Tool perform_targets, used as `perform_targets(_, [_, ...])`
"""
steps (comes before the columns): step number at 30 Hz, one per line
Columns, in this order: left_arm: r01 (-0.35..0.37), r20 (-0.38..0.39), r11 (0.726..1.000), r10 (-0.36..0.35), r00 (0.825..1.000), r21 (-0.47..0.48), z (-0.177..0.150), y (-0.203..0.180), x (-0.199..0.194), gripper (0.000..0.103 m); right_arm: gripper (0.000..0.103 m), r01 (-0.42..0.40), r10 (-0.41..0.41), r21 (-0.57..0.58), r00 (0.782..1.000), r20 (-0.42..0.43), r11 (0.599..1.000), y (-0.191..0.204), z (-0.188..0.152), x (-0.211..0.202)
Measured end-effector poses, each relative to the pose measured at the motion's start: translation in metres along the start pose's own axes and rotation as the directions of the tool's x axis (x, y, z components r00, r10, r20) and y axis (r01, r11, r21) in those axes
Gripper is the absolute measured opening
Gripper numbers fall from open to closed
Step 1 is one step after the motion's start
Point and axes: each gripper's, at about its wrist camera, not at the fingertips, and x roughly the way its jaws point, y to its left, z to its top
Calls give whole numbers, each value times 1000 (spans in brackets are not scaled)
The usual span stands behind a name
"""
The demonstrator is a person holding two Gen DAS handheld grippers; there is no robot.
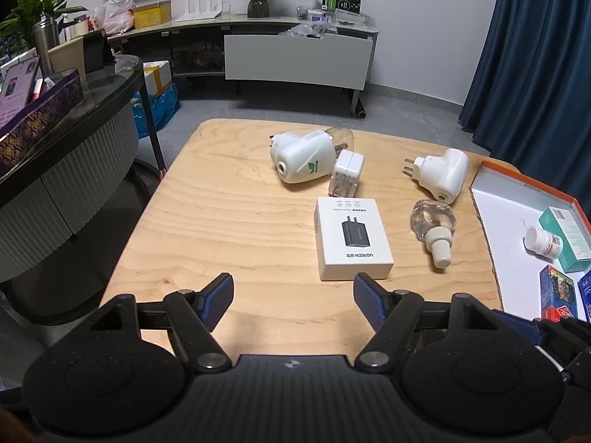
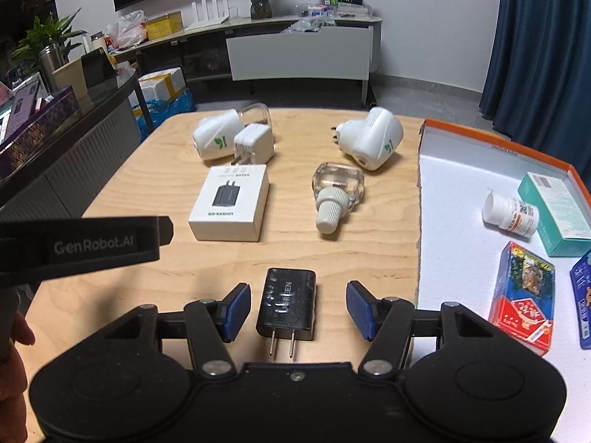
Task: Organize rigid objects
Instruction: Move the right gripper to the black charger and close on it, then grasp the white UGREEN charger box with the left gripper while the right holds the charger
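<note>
Black UGREEN charger, white UGREEN box, GenRobot.AI gripper

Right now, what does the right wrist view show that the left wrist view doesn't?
Only the right wrist view shows the black charger, lying on the table between the open right gripper, its pads clear of it. It also shows part of the left gripper's body and a hand.

Only the left wrist view shows the left gripper, open over bare table.

Both show the white charger box, the clear bottle, two white plug-in units, the small white adapter, and the orange-rimmed tray holding boxes and a pill bottle.
</note>
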Motion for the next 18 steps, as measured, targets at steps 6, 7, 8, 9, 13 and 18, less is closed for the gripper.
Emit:
perform_targets(6, [15, -9, 1000, -14, 1000, 1, 4, -3, 13, 75, 66, -4, 4, -1, 1000, -30, 1000, -1, -2, 17])
perform_targets(7, [18, -10, 1000, -18, 1000, 2, 4, -3, 15, 75, 64, -4, 4, 0, 999, -35, 1000, -1, -2, 20])
perform_targets(8, [21, -10, 1000, -21, 1000, 2, 5, -4, 18, 76, 64, -5, 5, 3, 999, -41, 1000, -2, -2, 23])
perform_targets(9, [24, -12, 1000, -24, 1000, 4, 6, -5, 20, 76, 60, -10, 11, 7, 999, -43, 1000, -3, -2, 26])
perform_targets(13, [32, -15, 999, -32, 999, 11, 9, -9, 30, 79, 44, 9, -9, -20, 1000, -12, 1000, -1, -1, 28])
perform_targets(18, [46, -14, 999, -45, 999, 10, 18, -17, 45, 84, 44, 19, -19, -9, 1000, 6, 1000, -8, 3, 32])
